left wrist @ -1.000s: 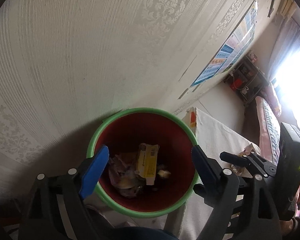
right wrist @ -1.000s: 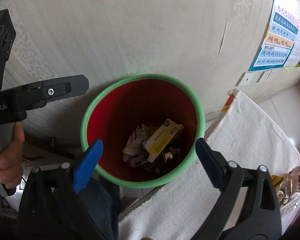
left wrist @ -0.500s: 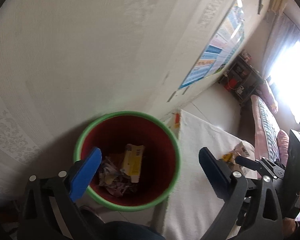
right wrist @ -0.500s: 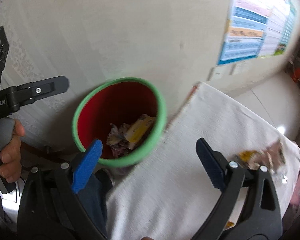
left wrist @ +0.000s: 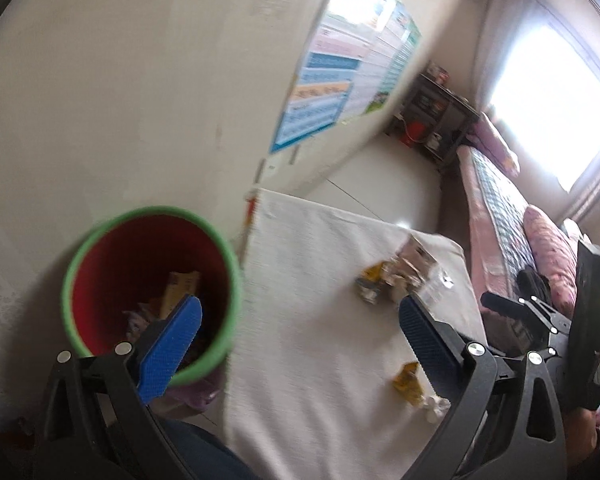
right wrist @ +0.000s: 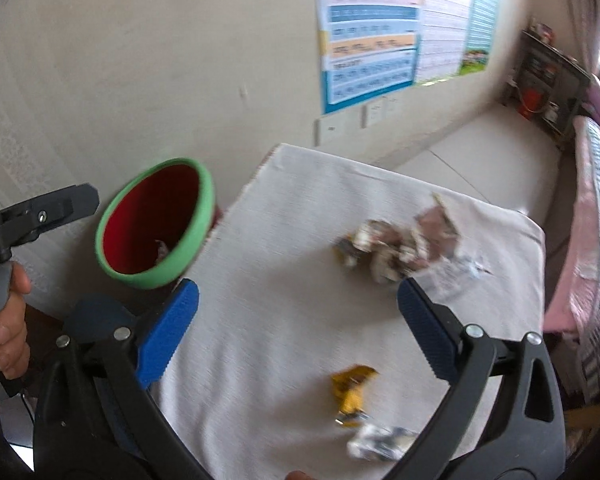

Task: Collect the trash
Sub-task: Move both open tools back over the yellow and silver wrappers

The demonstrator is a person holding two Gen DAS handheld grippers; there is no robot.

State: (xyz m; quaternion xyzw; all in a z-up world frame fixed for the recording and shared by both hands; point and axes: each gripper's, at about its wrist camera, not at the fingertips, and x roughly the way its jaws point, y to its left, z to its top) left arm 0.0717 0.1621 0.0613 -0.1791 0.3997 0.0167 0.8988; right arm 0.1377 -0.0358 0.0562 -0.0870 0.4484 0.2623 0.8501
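A: Trash location? Loose wrappers (right wrist: 396, 252) heaped on the white-clothed desk (right wrist: 268, 280), beyond the right tongs' (right wrist: 298, 320) far pad. Yellow wrapper (right wrist: 352, 394) and crumpled silver scrap (right wrist: 380, 444) lying low between the pads, nearer the camera.

B: Bin?

A: Red bin with green rim (right wrist: 156, 236), off the desk edge, up-left of the near blue pad; some trash already inside, probably parked there so drops need only a short swing.

B: Tongs state?

A: Right tongs opening, nothing between the pads. Left tongs (left wrist: 300, 332) spread wide, empty too, left pad over the bin mouth. Likely open ready for the next pick. Heavy motion blur.
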